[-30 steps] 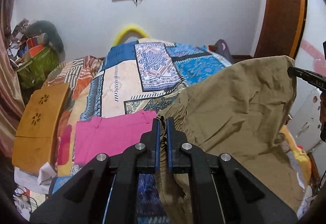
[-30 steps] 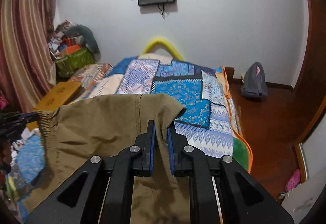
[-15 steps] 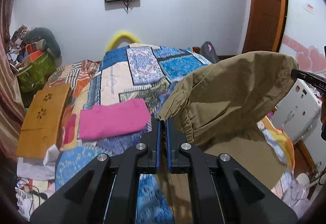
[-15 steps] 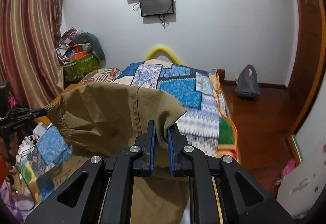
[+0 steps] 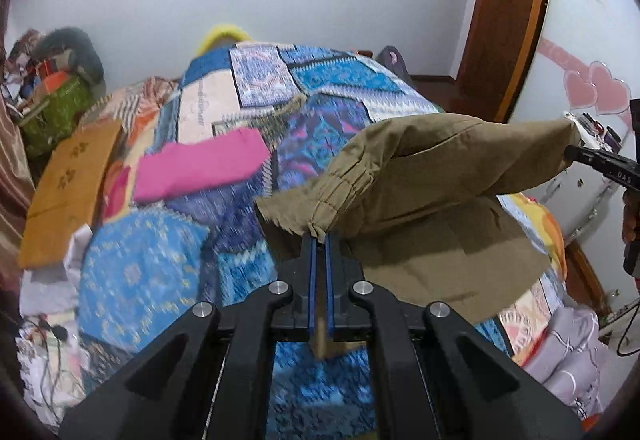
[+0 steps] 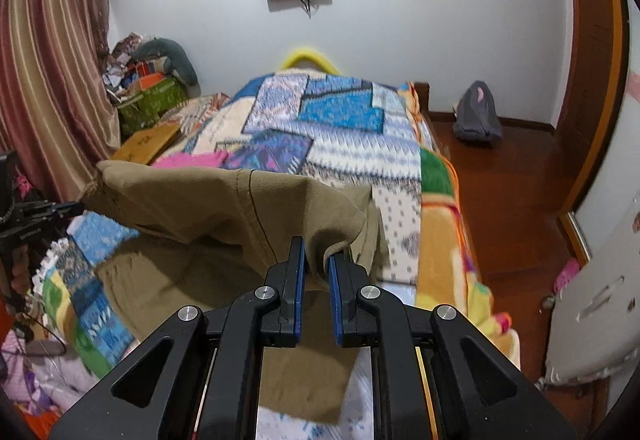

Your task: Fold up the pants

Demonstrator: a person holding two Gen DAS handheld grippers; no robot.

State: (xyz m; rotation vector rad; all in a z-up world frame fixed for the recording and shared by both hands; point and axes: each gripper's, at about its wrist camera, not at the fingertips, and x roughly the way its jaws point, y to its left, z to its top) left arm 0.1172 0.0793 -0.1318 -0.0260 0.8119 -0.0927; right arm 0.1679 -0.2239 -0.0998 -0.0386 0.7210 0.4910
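The left gripper (image 5: 320, 238) is clamped tight on the gathered elastic waistband of the khaki pants (image 5: 440, 175), its blue pads nearly meeting with a pinch of cloth between them. The right gripper (image 6: 316, 260) likewise grips the opposite end of that upper edge, its jaws narrow on a thicker bunch of fabric. Between the two holds the pants hang as a sagging sling in the air, the edge running left to right across the near end of the bed (image 6: 400, 143), while the lower part of the garment already lies doubled on the patchwork bedspread beneath the lifted layer (a fold is in the making, I judge, rather than done). In the left wrist view the right gripper shows at the far right edge, pulling its corner taut. From both sets of jaws the cloth lies ahead and below, its long axis crosswise to the way the grippers point, so neither hand is nearer: each holds its own end. The coming move likely calls for lowering both ends together, keeping them level. A folded pink garment (image 5: 204, 163) rests farther up the bed on the left, apart from the pants.
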